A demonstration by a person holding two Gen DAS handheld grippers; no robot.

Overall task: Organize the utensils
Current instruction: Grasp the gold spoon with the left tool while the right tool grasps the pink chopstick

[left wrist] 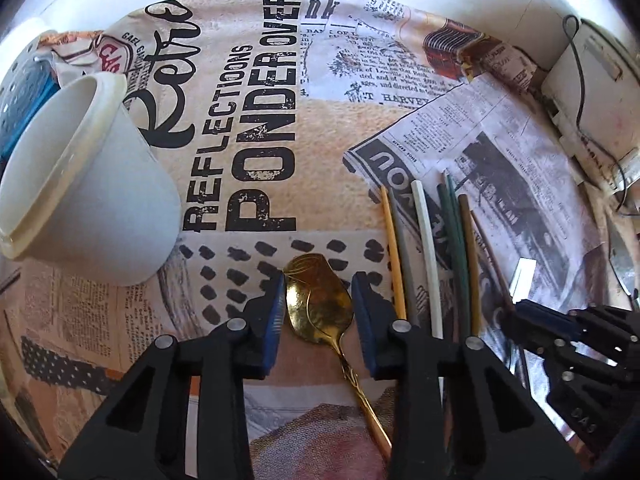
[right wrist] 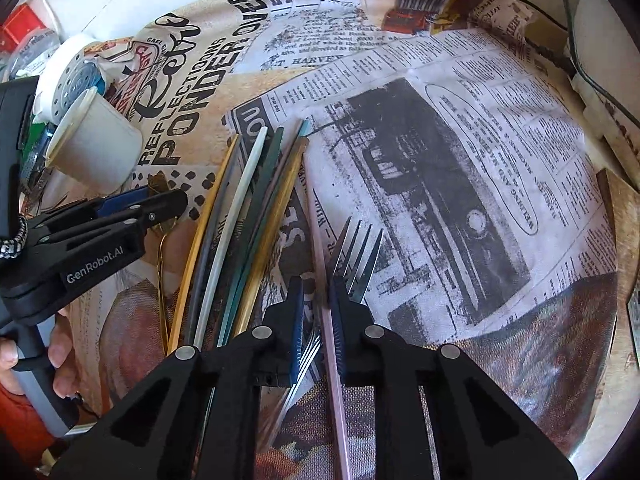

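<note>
Left gripper (left wrist: 318, 312) jaws open, straddling gold spoon (left wrist: 320, 304) bowl for pickup. Right gripper (right wrist: 316, 320) clamped on pinkish chopstick (right wrist: 334, 380) beside fork (right wrist: 356, 256); cup (left wrist: 80, 200) tipped, likely destination.

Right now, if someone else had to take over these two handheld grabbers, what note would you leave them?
Left gripper: fingers straddle the bowl of the gold metal spoon, which lies flat on the newspaper-print tablecloth; firm grip unclear.
Right gripper: shut on the pale pink chopstick, beside the silver metal fork.
Other coloured chopsticks lie loose between the grippers. The white plastic cup lies on its side, nothing visible inside.
Done: nothing sorted yet. Left: gather spoon, chopsticks and fork, probably into the cup.
</note>
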